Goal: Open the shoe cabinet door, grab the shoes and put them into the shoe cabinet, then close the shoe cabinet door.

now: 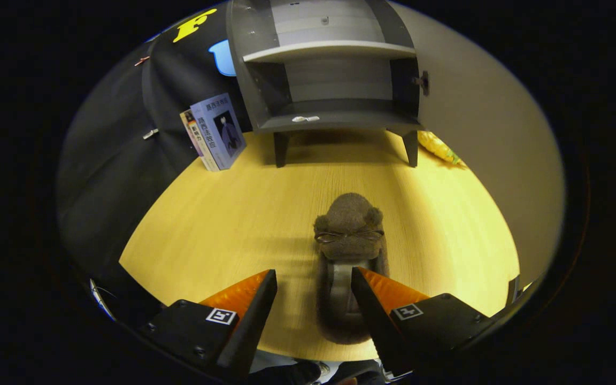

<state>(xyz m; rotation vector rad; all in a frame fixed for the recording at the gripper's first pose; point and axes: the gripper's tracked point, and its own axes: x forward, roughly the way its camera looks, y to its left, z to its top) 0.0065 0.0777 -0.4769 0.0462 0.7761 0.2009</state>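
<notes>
Here the gripper [313, 280] is held low over the wooden floor [222, 224], angled down and pointed toward the cabinet [335, 69]. Its fingers are spread wide apart, with nothing clamped. The brown slipper [349, 235] is seen lying just ahead, its heel between the fingertips. The cabinet stands open well beyond, books [214, 133] beside it.

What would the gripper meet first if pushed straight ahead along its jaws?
Probably the brown slipper, lying on the wooden floor between the open gripper jaws, toe pointing at the open shoe cabinet beyond. Height above the slipper is unclear.
</notes>
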